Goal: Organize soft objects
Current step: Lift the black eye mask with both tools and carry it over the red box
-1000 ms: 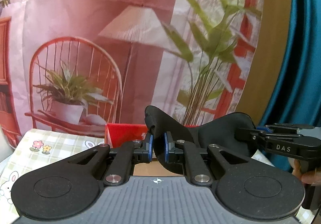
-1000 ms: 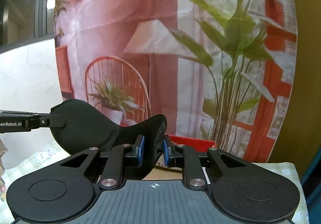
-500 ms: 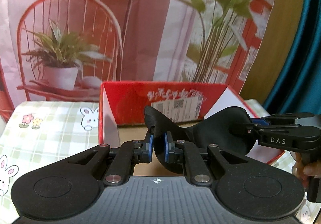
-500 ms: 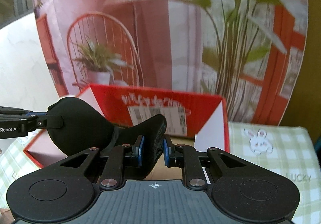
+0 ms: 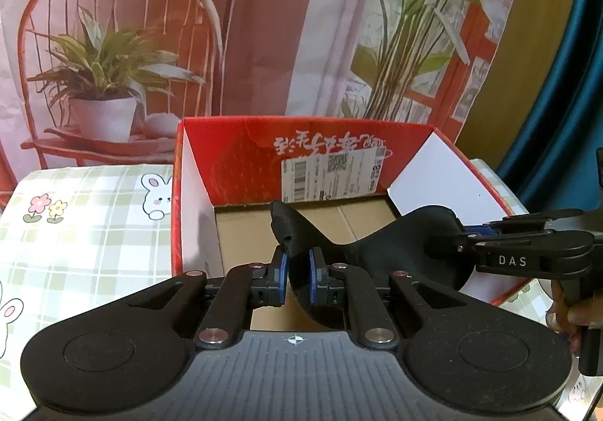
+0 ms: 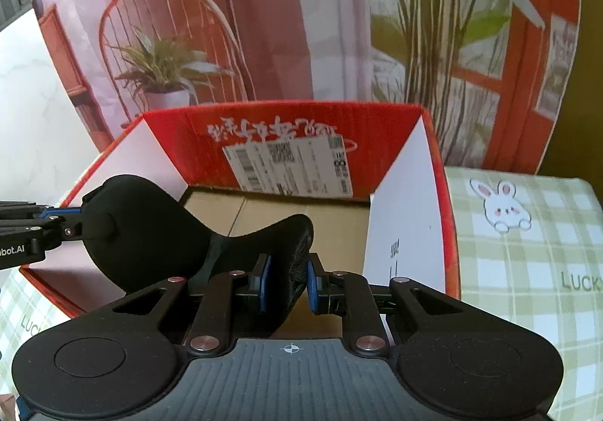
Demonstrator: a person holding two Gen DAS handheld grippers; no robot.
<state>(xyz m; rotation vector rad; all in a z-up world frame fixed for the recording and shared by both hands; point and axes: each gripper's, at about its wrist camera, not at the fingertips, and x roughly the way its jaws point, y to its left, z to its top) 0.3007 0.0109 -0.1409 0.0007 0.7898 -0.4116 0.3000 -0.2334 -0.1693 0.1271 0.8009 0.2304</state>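
- Surroundings: I see one open red cardboard box (image 5: pixel 377 142) on a green checked tablecloth (image 5: pixel 86 232) printed with rabbits; a printed backdrop (image 5: pixel 264 25) of chair and plants hangs behind. Nothing lies between the box opening and my grippers.
- Count: one black sleep mask (image 5: pixel 339 244), one box, two grippers, one shipping label (image 6: pixel 290 164) on the inner far wall.
- Mask: soft, matte, two rounded eye cups joined by a narrow bridge; it hangs stretched above the box's brown floor.
- Left gripper (image 5: pixel 297 276): pressed onto one end of the mask.
- Right gripper (image 6: pixel 286 283): pinching the other end, strap included.
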